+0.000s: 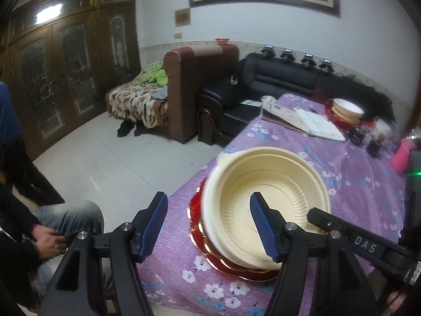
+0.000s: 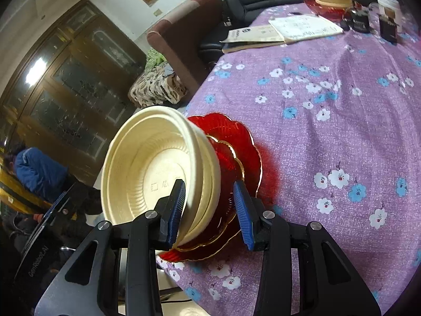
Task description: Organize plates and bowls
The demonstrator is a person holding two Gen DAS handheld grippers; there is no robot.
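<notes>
bowls [image 2: 158,168] on plates [image 2: 236,155], near table [image 2: 342,131] edge; books [image 2: 284,30] behind

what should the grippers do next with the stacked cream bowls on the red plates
Probably draw both grippers straight back. The stack of cream plastic bowls already sits on the red scalloped glass plates at the edge of the purple flowered tablecloth. The left gripper and right gripper stand open astride the rims, so sideways motion could nudge the stack off.

White tile floor [image 1: 105,163], dark cabinet [image 1: 65,79] (glass doors), black sofa [image 1: 289,79].
</notes>
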